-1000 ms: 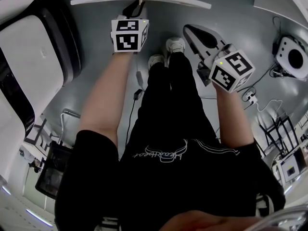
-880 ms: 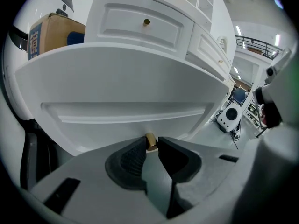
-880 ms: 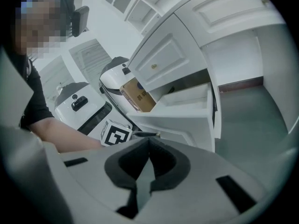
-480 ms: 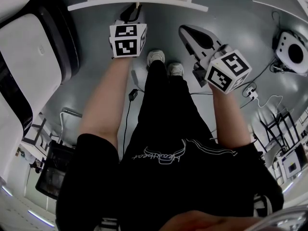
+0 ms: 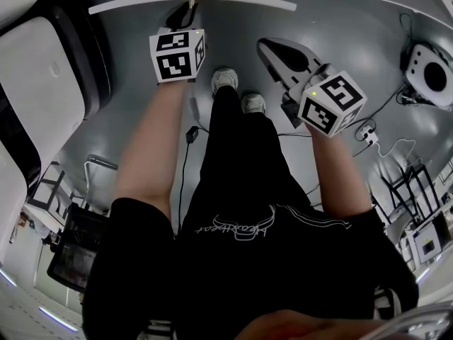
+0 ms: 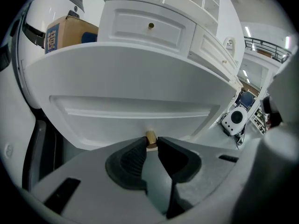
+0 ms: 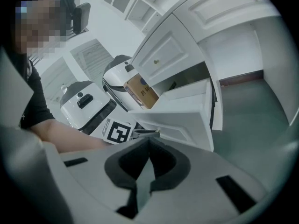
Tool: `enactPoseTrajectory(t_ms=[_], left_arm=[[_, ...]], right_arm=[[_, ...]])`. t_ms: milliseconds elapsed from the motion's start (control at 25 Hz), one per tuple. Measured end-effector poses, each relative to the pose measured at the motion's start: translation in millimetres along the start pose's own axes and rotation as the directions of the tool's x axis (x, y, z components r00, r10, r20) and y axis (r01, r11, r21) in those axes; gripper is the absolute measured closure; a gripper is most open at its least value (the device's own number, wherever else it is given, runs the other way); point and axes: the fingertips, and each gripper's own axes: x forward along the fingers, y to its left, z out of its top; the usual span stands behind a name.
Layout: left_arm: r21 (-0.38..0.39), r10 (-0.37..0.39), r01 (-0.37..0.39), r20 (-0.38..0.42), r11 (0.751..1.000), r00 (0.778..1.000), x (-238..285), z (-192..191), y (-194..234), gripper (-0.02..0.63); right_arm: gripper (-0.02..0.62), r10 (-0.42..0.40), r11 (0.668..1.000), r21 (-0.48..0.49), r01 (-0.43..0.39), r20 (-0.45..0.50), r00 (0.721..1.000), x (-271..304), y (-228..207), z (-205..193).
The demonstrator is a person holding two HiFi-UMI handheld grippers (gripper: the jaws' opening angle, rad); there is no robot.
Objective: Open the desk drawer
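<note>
The fingers (image 6: 132,158) of the left gripper (image 6: 150,143) are closed on the small knob (image 6: 151,138) at the bottom centre of the left gripper view, their dark pads pressing it from both sides. The right gripper (image 7: 148,141) has its jaws together with nothing between them and plays no part, off at the right of the head view. The drawer (image 6: 135,92) fills the middle of the left gripper view. In the right gripper view it stands well out from the desk (image 7: 163,55), its side wall exposed, so the opening looks largely done. What is left, at a guess, is a little more pull and then letting go of the knob. The drawer front is smooth white painted wood, bowed outward, with a shallow sunken panel. The knob is a short brass-coloured cylinder with a dull shine. The pads are ribbed black rubber set in matt grey plastic. A brown cardboard box (image 6: 70,31) shows at upper left, though whether it sits in the drawer or on the desk is hard to tell. The floor (image 5: 141,83) is glossy grey.
</note>
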Motion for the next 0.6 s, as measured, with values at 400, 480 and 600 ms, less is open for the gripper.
enactPoseTrajectory(t_ms=[400, 480, 600], left_arm=[[-0.034, 0.006, -0.006, -0.017, 0.999, 1.0, -19, 5, -7, 0.494], [-0.055, -0.016, 0.016, -0.001, 0.998, 1.0, -38, 14, -19, 0.472], [-0.076, -0.059, 0.063, 0.057, 0.995, 0.997, -83, 34, -47, 0.445]], right_arm=[[0.591, 0.037, 0.999, -0.036, -0.036, 0.027, 0.999, -24, 21, 14], [0.591, 0.046, 0.998, -0.052, -0.044, 0.035, 0.998, -36, 29, 20], [0.591, 0.065, 0.996, -0.072, -0.061, 0.061, 0.996, -59, 44, 33]])
